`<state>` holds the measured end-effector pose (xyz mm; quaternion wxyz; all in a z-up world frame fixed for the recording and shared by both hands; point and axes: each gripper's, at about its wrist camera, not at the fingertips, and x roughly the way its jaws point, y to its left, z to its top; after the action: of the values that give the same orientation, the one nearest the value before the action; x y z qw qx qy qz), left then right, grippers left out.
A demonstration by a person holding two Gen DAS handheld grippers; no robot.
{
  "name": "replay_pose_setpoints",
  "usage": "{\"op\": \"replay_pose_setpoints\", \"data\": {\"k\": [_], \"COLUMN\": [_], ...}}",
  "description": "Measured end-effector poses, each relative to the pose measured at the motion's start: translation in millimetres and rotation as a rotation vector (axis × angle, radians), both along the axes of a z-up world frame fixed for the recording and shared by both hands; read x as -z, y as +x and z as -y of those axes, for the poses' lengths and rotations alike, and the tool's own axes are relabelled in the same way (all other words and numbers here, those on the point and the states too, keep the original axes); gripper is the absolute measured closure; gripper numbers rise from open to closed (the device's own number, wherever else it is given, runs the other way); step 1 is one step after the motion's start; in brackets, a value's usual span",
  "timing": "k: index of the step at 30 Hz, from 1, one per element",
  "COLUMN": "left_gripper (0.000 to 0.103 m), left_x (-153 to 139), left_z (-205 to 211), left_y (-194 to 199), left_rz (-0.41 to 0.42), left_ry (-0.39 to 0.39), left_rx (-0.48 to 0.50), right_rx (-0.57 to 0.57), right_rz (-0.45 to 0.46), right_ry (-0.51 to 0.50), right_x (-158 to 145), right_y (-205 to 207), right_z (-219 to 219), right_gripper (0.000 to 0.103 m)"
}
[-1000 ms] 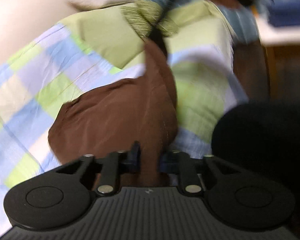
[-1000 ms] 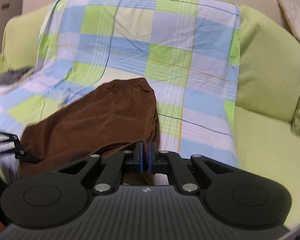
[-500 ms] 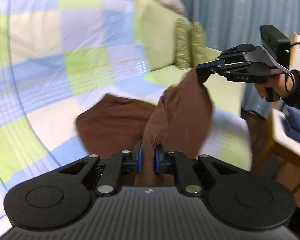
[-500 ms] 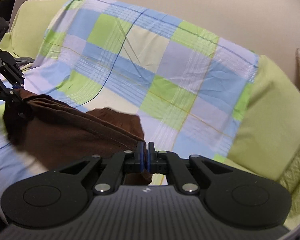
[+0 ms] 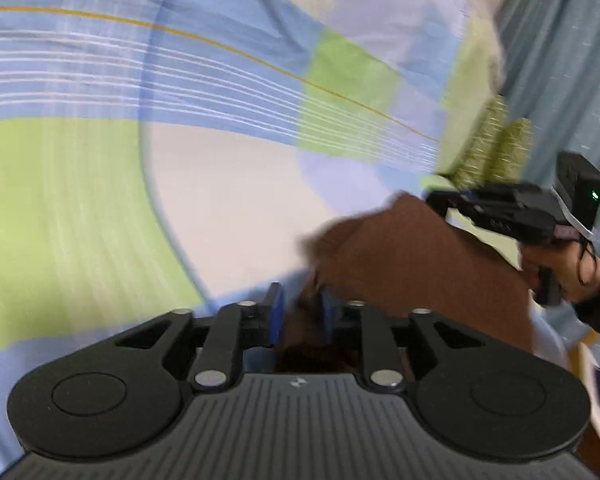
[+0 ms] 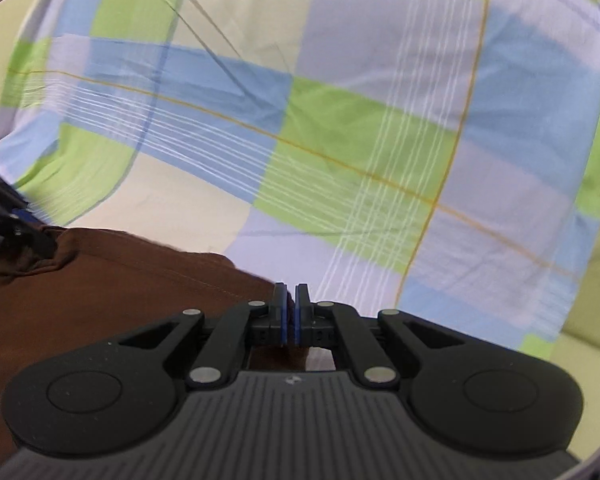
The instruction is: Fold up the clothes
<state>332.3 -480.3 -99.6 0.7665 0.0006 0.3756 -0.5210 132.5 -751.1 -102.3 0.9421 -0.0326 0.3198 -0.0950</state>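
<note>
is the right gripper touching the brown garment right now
Touching. In the right wrist view the right gripper has its fingers nearly closed on an edge of the brown garment, and the cloth runs straight into the pads with no gap.

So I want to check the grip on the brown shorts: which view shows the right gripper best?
The right wrist view: the right gripper sits sharp and centred, blue pads nearly together on the brown shorts' edge. The left wrist view shows it only from the side, blurred, at the cloth's far corner, its pads unreadable.
</note>
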Motion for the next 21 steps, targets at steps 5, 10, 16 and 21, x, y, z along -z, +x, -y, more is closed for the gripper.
{"op": "replay_pose_setpoints", "data": {"k": [5, 10, 16, 21], "left_gripper": [0.056, 0.038, 0.027, 0.027], "left_x": [-20, -54, -78, -65], "left_z": [-20, 7, 100, 171], "left_y": [-8, -41, -71, -74], "left_rz": [0.070, 0.180, 0.266, 0.325], "left_ry": [0.005, 0.013, 0.068, 0.184], "left_rx": [-0.049, 0.184, 0.511, 0.626], "right_rx": [0.166, 0.281, 0.417, 0.435], "right_rz": [0.085, 0.256, 0.325, 0.362], "right_ry": [0.118, 0.322, 0.783, 0.996], "right_x": [-7, -26, 13, 51], "right_y": [-32, -128, -213, -210], "right_z": [23, 16, -14, -33], "right_gripper": [0.085, 0.068, 0.048, 0.044]}}
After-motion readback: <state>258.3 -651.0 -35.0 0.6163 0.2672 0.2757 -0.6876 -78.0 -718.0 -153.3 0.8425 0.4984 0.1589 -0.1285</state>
